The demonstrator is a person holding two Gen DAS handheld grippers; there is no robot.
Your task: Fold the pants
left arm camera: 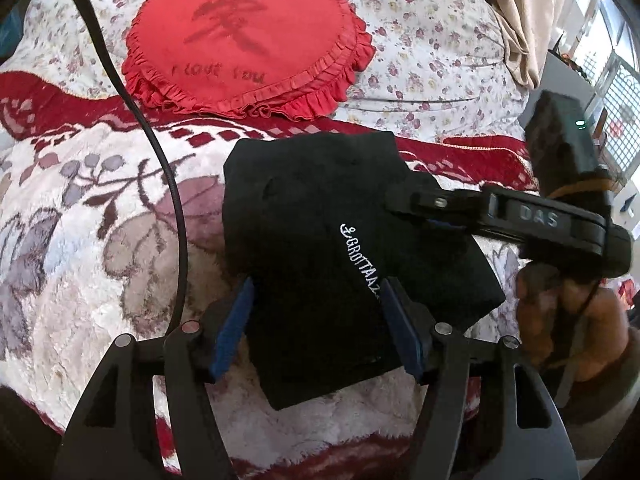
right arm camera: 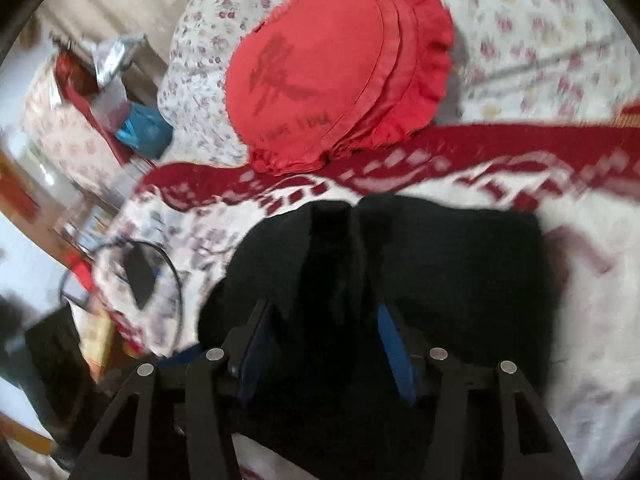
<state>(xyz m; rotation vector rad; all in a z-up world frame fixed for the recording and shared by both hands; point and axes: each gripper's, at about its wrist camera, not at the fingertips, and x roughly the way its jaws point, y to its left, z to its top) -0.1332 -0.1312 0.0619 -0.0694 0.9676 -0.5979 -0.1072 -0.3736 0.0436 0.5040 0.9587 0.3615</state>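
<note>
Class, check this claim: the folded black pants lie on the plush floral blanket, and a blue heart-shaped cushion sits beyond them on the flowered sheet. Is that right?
Not quite. The cushion is red, not blue, as the left wrist view shows clearly. The rest holds: the folded black pants lie on the plush floral blanket, with the cushion beyond them on the flowered sheet.

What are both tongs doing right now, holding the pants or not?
Left tongs: open, fingers on either side of the folded black pants, not clamped.
Right tongs: open over the pants; contact cannot be told.
</note>
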